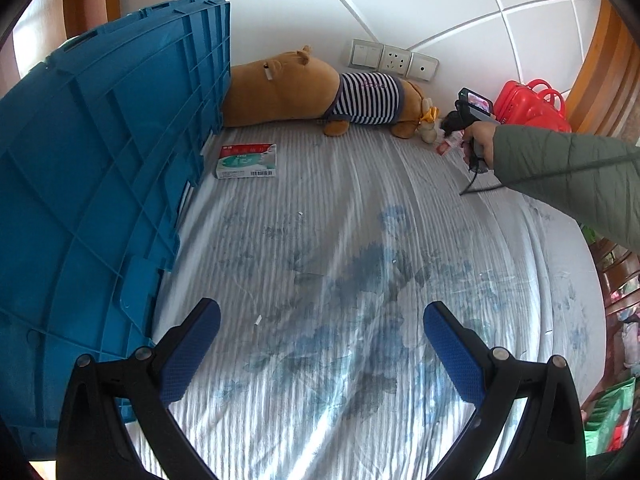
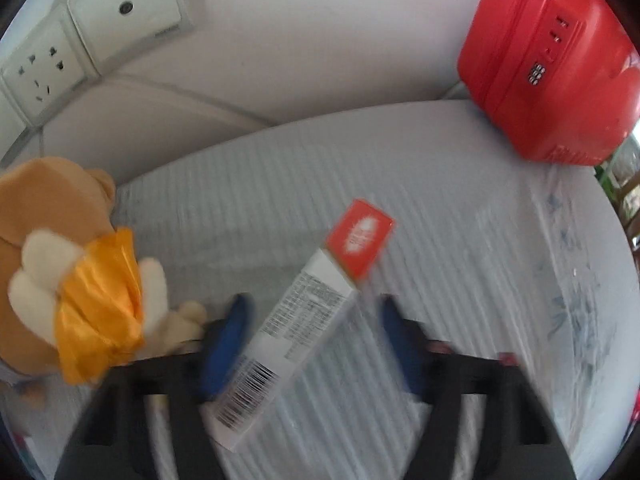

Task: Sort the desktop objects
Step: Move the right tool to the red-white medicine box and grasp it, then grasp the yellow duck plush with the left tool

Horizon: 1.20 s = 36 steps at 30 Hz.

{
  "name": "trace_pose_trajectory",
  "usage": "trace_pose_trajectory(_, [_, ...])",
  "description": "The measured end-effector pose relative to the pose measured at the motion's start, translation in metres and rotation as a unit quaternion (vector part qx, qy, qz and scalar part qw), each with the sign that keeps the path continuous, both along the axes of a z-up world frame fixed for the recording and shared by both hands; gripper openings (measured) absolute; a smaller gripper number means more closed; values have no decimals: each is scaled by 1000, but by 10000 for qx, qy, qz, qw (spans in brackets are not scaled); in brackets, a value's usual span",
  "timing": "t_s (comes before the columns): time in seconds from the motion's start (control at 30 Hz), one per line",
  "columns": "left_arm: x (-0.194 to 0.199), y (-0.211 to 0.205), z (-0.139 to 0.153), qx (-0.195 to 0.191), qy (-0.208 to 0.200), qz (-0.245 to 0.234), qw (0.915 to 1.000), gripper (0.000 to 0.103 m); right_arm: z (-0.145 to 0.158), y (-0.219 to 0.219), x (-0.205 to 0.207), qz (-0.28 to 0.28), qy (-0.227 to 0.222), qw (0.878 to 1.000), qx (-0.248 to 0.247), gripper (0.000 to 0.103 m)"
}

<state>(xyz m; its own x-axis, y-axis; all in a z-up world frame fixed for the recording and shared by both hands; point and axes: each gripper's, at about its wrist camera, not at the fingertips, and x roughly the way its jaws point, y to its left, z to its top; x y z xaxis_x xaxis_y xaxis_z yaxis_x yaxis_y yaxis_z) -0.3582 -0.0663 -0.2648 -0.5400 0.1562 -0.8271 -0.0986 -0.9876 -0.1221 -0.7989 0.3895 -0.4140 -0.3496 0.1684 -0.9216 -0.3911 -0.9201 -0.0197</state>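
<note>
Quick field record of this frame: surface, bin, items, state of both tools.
surface: striped bedsheet with blue floral print
bin: blue crate, along the sheet's left side
item 1: green-and-red box, flat on the sheet beside the crate
item 2: long white box with red end, between the right tool's fingers; contact unclear, blurred
left tool: open, empty, over bare sheet
right tool: open around the long box
background: plush bear, red case, wall sockets

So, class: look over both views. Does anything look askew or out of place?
Yes: the blue crate lies tipped on its side on the bed. The long white-and-red box sits diagonally between the open right gripper fingers, not squarely.
</note>
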Motion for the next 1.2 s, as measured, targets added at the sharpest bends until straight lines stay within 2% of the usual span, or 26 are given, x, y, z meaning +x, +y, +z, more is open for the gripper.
trace_pose_trajectory(0.07, [-2,1,2,8,30,-19,10000,103,1,1,7,135,-7,9999,59,22])
trace_pose_trajectory(0.27, [-13,17,13,65,215,-231,9995,103,22,-3,49,598,163,9973,399,22])
trace_pose_trajectory(0.4, [-29,33,24,116,387,-456,9981,103,59,-9,101,988,403,9927,566,22])
trace_pose_trajectory(0.53, [-59,52,22,160,583,-682,9958,103,100,-4,165,1201,626,9888,632,22])
trace_pose_trajectory(0.67, [-108,85,4,196,692,-860,9937,103,128,2,226,1300,770,9863,667,22])
trace_pose_trajectory(0.83, [-178,143,-16,209,791,-821,9933,103,155,10,300,1345,927,9848,596,22])
trace_pose_trajectory(1.03, [-278,234,-45,382,1028,-282,9936,103,171,50,371,1290,1067,9849,442,22])
trace_pose_trajectory(1.2, [-349,302,-82,112,1197,236,9925,103,170,98,406,1312,1001,9850,511,22])
